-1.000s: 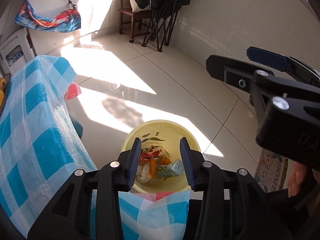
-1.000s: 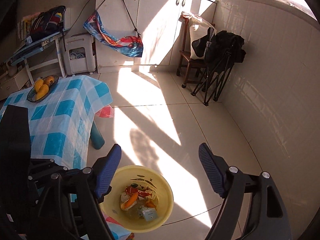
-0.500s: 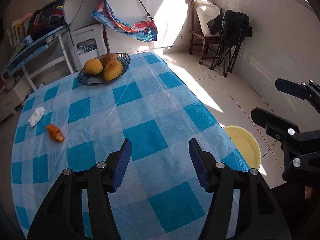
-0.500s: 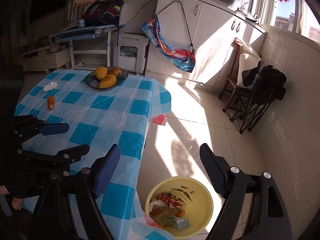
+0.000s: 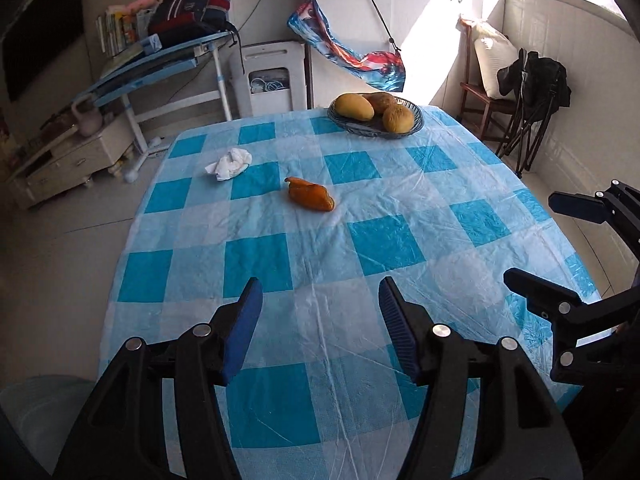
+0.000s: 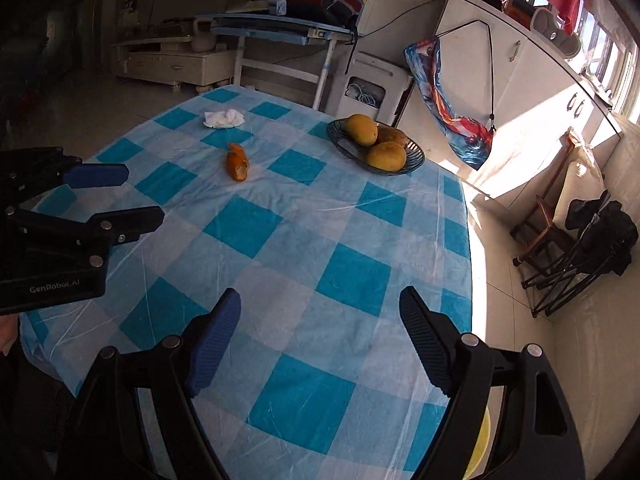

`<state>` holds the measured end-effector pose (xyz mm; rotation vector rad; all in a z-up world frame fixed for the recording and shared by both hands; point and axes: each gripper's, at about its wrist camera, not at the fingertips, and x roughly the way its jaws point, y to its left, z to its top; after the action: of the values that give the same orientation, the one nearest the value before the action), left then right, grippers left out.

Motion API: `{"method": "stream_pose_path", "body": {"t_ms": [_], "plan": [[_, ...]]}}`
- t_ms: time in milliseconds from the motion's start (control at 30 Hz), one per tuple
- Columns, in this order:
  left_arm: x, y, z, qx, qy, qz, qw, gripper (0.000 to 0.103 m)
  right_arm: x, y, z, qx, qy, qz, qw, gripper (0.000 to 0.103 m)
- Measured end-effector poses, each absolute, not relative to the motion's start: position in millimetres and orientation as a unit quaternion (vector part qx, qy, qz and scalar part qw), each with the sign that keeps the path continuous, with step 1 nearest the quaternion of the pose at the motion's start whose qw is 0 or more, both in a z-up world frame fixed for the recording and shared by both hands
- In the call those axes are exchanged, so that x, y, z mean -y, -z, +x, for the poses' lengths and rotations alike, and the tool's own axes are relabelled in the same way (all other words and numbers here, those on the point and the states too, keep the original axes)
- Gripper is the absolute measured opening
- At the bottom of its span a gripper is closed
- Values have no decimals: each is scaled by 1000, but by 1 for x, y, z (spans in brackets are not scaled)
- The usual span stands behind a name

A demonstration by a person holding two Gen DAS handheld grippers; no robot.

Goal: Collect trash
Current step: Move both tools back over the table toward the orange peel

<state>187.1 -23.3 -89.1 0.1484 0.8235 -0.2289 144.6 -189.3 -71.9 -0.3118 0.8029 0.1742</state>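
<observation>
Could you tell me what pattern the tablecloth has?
Blue and white checks; the tablecloth shows best in the left wrist view.

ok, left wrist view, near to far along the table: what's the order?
left gripper, open and empty → orange peel → crumpled white tissue → fruit bowl at the far edge of the checked tablecloth.

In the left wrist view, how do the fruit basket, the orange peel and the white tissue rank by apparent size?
Largest to smallest:
1. fruit basket
2. orange peel and white tissue: they look alike, so no ranking between them.
</observation>
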Motion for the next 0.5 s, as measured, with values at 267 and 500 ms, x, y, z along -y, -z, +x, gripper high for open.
{"method": "stream_pose_path", "body": {"t_ms": [267, 500], "plan": [[-36, 105, 204, -410, 79, 32, 908, 60, 155, 80, 159, -381, -96, -169, 904, 78], [-60, 116, 215, -419, 63, 0, 906, 60, 134, 86, 170, -376, -113, -175, 903, 78]]}}
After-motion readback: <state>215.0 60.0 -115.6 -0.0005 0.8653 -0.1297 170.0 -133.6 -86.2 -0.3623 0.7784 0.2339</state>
